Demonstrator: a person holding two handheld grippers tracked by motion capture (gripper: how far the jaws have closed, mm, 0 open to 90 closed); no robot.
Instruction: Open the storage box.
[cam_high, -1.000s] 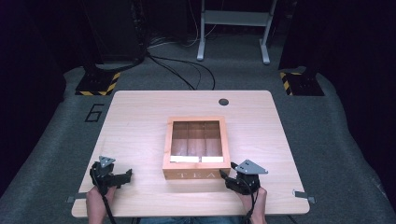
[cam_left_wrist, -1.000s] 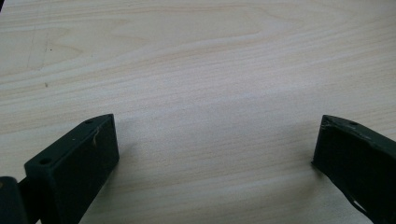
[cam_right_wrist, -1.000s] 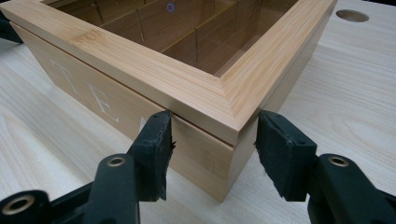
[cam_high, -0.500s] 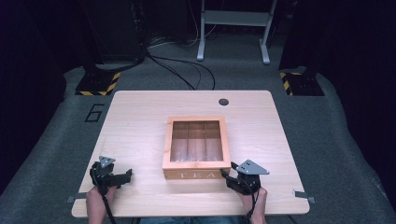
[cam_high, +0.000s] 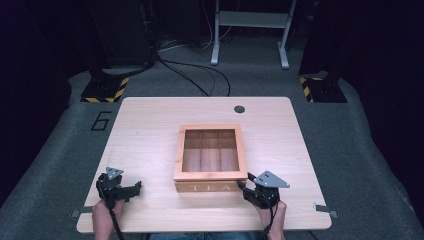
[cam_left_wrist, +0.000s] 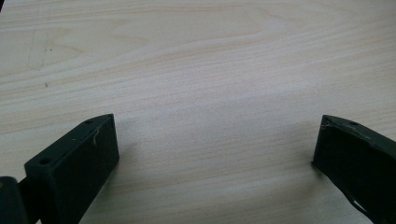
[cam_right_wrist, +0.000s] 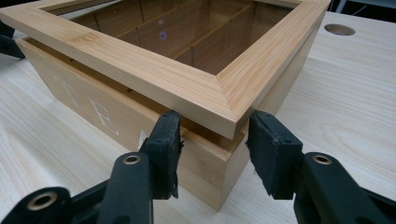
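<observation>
A bamboo tea box (cam_high: 210, 188) marked "TEA" stands mid-table, its window lid (cam_right_wrist: 187, 88) showing empty compartments. A narrow gap runs under the lid at the front corner. My right gripper (cam_right_wrist: 212, 140) is open at the box's front right corner (cam_high: 243, 183), one jaw against the front face just under the lid's edge and the other beside the right wall. Open as well, my left gripper (cam_high: 136, 188) sits low at the table's front left, with bare wood between its jaws (cam_left_wrist: 217, 144).
The light wooden table (cam_high: 150, 130) has a round cable hole (cam_high: 239, 109) behind the box, also visible in the right gripper view (cam_right_wrist: 339, 29). Beyond the table lie grey carpet, cables and a white stand base (cam_high: 250, 50).
The lid has dropped from a raised tilt to nearly flat on the box. My right gripper stayed at the front right corner. The left gripper has not moved.
</observation>
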